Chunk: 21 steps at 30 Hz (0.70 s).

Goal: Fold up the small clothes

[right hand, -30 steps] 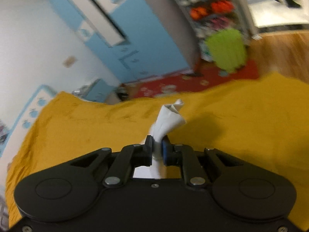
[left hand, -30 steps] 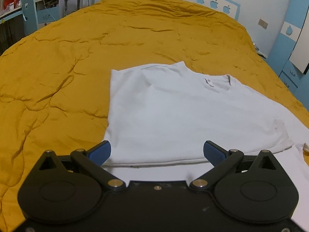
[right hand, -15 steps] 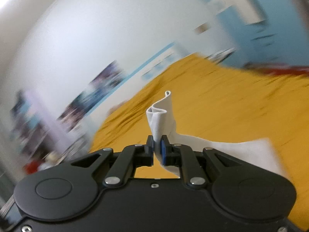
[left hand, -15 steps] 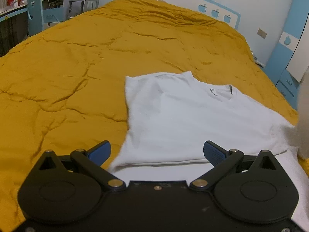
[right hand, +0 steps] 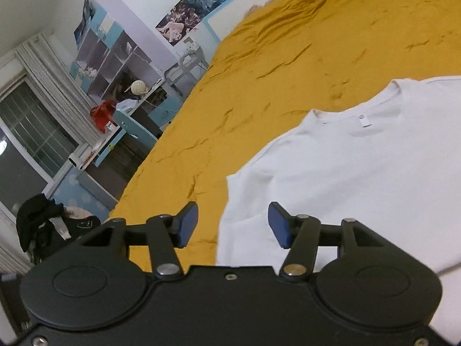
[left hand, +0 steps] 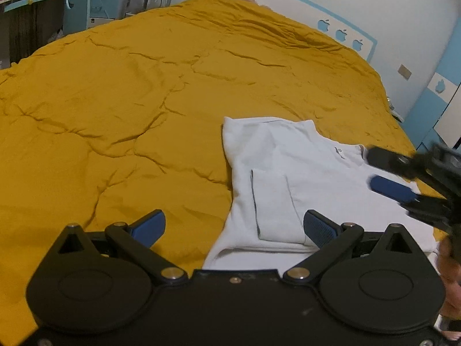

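A white T-shirt (left hand: 317, 173) lies flat on the mustard quilt (left hand: 129, 109), collar toward the headboard. One sleeve (left hand: 272, 204) is folded in over the shirt's body. My left gripper (left hand: 233, 226) hovers open over the shirt's near left edge with nothing between its pads. My right gripper (left hand: 373, 171) comes in from the right above the shirt near the collar. In the right wrist view its jaws (right hand: 233, 225) are opening above the shirt's edge (right hand: 345, 158), and the pads press on nothing.
A blue and white headboard (left hand: 288, 8) closes the far side of the bed. A desk with a blue chair (right hand: 135, 127) and shelves stand beyond the bed's left side. Blue cabinets (left hand: 440, 109) stand at the right. A hand (left hand: 449, 274) shows at the right edge.
The right gripper swung across the bed with a white sleeve pinched, then let it go. The sleeve now lies folded on the shirt. The left gripper slid sideways, staying open.
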### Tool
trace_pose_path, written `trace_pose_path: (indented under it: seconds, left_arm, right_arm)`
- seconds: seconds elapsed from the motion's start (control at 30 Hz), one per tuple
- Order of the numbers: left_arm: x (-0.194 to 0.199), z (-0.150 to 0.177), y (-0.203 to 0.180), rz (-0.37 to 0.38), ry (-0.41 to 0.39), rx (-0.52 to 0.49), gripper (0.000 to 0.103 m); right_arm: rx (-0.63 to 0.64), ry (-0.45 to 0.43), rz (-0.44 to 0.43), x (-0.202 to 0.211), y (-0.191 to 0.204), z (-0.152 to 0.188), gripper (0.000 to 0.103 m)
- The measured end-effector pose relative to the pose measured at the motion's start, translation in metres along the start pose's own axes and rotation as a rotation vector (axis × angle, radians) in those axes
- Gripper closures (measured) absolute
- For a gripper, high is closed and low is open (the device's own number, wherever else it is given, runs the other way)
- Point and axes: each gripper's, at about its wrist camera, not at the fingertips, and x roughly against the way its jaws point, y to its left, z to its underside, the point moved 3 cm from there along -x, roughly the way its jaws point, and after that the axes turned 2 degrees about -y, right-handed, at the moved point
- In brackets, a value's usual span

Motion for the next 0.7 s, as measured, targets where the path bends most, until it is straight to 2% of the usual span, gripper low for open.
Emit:
trace_pose_path:
  seconds: [0.17,0.33,0.4,0.47,0.57,0.7]
  left_arm:
    - [-0.007,-0.007,-0.017,0.044,-0.015,0.006,0.000]
    - [-0.020,-0.008,-0.054,0.103,-0.020,-0.049,0.000]
    - [-0.029,-0.005,-0.066,0.114,-0.005,-0.078,0.000]
    - [-0.041,0.000,-0.072,0.124,0.018,-0.088,0.000]
    - [-0.060,0.006,-0.076,0.130,0.059,-0.081,0.000]
    - [-0.081,0.013,-0.076,0.096,0.115,-0.078,0.000]
  right_arm:
    - [-0.046,-0.074,0.099,0.069,-0.054,-0.030,0.047]
    - [-0.075,-0.151,0.334,0.132,-0.125,-0.047,0.047]
    - [-0.050,-0.163,0.435,0.151,-0.149,-0.052,0.046]
    - [-0.047,-0.144,0.493,0.161,-0.172,-0.054,0.046]
    - [-0.076,-0.109,0.520,0.166,-0.193,-0.050,0.046]
    - [-0.111,-0.063,0.474,0.154,-0.212,-0.040,0.047]
